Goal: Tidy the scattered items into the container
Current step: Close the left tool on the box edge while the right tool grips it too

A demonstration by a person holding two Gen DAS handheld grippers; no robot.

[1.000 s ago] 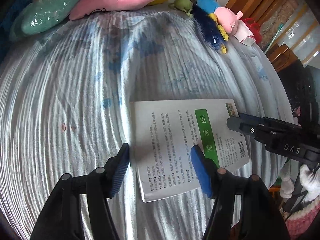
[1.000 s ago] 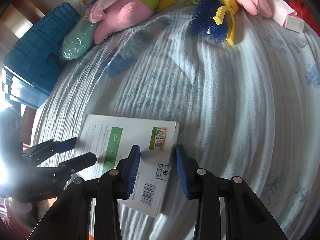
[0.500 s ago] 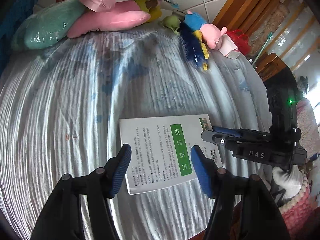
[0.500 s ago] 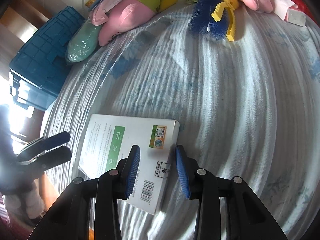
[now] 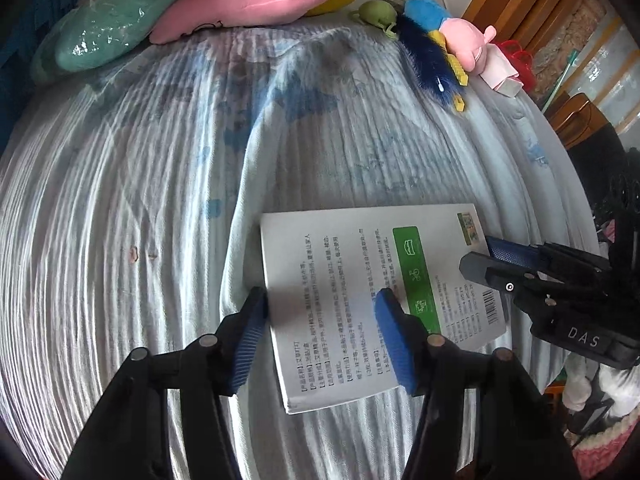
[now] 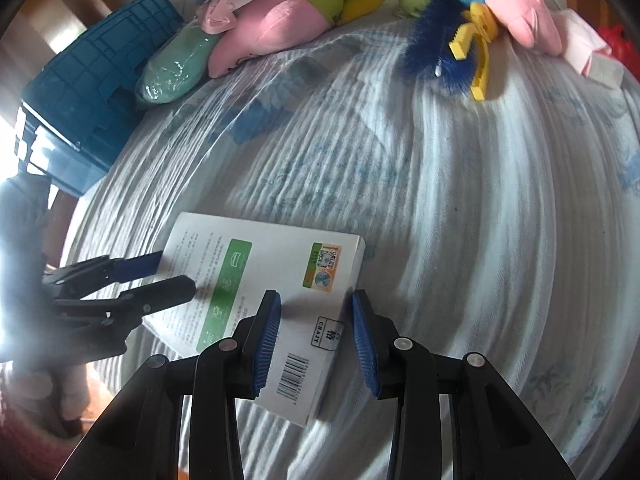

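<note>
My left claw (image 5: 320, 300) stands wide open over the near edge of the white box (image 5: 372, 292), which lies flat on the striped bedsheet (image 5: 160, 200). My right claw (image 6: 316, 300) gapes astride the box's corner, gripping nothing. Bare sheet stretches beyond toward the plush toys (image 6: 276, 20) and blue crate (image 6: 92, 80).
</note>
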